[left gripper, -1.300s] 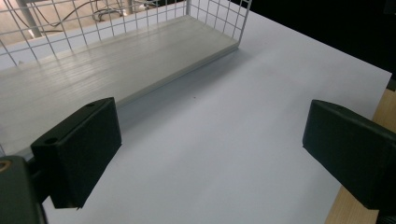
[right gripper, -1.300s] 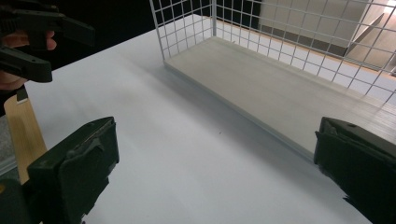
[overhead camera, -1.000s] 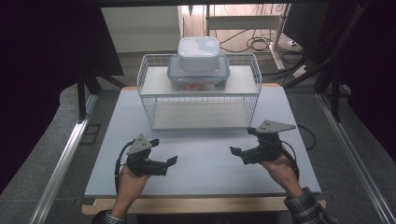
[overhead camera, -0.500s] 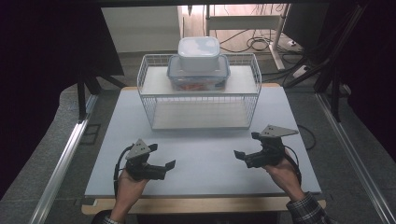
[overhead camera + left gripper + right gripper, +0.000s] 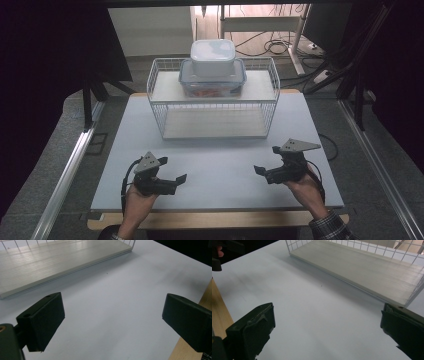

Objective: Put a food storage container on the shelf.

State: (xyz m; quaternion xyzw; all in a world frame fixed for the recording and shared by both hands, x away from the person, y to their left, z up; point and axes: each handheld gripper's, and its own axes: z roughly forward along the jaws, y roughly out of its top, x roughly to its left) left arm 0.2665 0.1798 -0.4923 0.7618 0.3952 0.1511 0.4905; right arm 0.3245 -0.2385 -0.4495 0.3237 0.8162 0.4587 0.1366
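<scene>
Here, two hand-held grippers, left hand-held gripper (image 5: 172, 174) and right hand-held gripper (image 5: 264, 162), released; two stacked containers (image 5: 212, 70).

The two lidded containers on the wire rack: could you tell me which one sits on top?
The smaller white container sits on top. It rests on the lid of the wider clear container, which has a bluish rim, something orange inside, and stands on the wire rack.

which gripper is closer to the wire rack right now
Right, though only slightly. The right gripper sits just below the wire rack's front right corner, while the left gripper is lower, nearer the table's front edge under the rack's left end. Both are open and empty.
</scene>
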